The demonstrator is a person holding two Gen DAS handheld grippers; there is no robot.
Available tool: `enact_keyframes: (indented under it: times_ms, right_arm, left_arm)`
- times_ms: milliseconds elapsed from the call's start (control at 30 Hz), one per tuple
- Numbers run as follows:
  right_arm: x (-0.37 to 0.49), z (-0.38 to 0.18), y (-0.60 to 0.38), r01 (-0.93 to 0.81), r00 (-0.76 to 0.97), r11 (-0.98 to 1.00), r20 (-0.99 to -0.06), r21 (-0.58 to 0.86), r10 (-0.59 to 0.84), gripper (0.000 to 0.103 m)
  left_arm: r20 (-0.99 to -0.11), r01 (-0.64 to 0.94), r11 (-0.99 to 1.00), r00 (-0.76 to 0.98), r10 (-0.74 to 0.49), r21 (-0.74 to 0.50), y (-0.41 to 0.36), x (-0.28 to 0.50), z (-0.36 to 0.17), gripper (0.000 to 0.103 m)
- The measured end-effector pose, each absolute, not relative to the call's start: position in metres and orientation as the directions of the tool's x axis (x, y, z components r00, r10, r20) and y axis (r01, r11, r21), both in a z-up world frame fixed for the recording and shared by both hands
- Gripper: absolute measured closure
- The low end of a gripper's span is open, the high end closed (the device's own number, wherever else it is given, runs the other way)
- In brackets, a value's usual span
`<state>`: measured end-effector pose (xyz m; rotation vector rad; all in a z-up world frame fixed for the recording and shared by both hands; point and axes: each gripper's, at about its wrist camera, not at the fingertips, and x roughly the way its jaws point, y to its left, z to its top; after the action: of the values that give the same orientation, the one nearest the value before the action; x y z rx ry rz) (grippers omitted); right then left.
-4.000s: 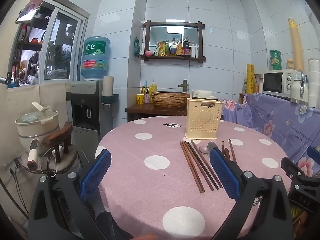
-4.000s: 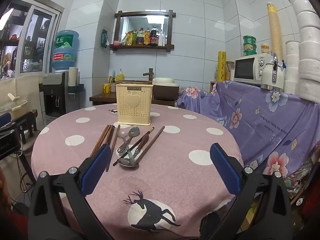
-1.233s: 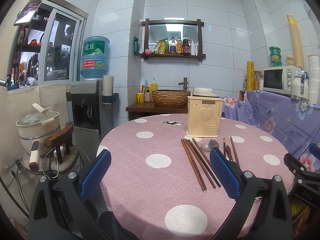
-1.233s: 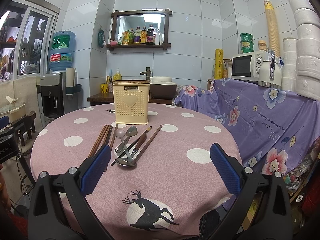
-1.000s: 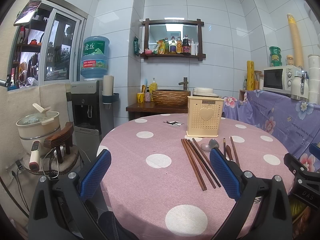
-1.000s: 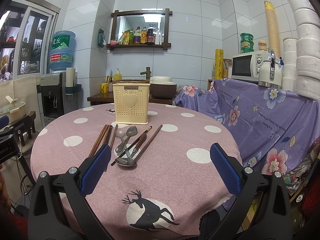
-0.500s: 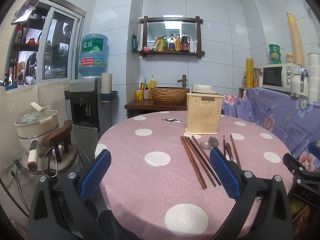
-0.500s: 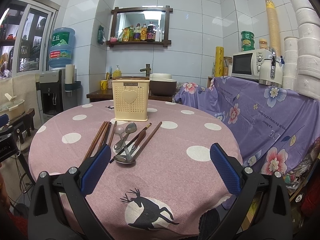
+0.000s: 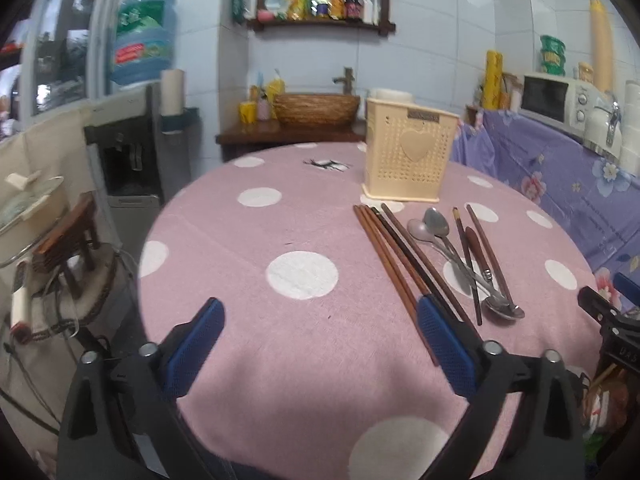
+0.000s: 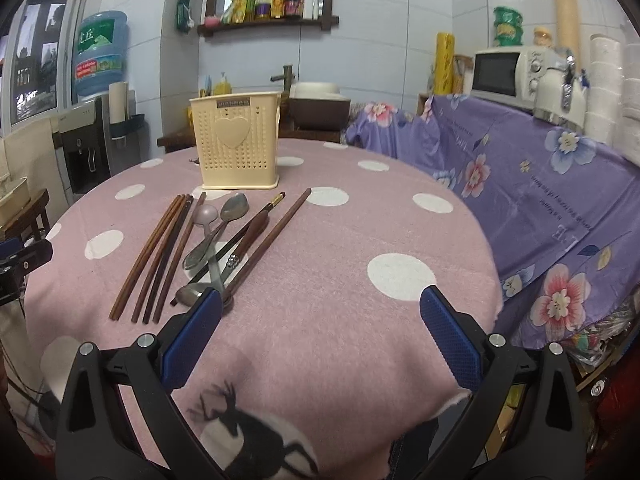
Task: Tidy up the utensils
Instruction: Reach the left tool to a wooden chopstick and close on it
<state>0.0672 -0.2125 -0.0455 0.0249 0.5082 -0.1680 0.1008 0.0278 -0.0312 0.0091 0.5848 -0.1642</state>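
Matt cloth tablecloth [image 10: 360,240], glossy metal spoons [image 10: 234,209]

The right gripper [image 10: 320,320] hangs with its jaws wide apart and empty over the pink dotted surface [image 10: 360,220]. Chopsticks [image 10: 156,252] and spoons [image 10: 212,236] lie before a cream utensil holder [image 10: 236,144].

On the pink table [image 10: 360,240] lie four brown chopsticks [image 10: 156,256] in a bundle, two darker chopsticks [image 10: 276,232] apart, three spoons [image 10: 224,224], one wooden-handled utensil [image 10: 250,236], and one cream utensil holder [image 10: 236,144].
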Motion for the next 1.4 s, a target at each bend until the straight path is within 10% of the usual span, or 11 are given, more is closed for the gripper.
enact_keyframes:
  times_ms: [400, 1033, 1400]
  right_arm:
    - [0.166, -0.042, -0.216, 0.09, 0.782, 0.996, -0.62, 0.01, -0.064, 0.025]
    - [0.187, -0.041, -0.228, 0.094, 0.776, 0.995, -0.629, 0.044, -0.045, 0.025]
    - [0.274, -0.051, -0.234, 0.167, 0.682, 0.978, -0.731, 0.127, -0.021, 0.06]
  left_arm:
    - [-0.741, 0.248, 0.959, 0.617, -0.266, -0.138, 0.001, 0.207, -0.042, 0.066]
    - [-0.783, 0.168, 0.985, 0.608, -0.132, -0.036, 0.011, 0.235, -0.049, 0.067]
    - [-0.807, 0.156, 0.983, 0.565, -0.172, -0.1, -0.012, 0.267, -0.051, 0.068]
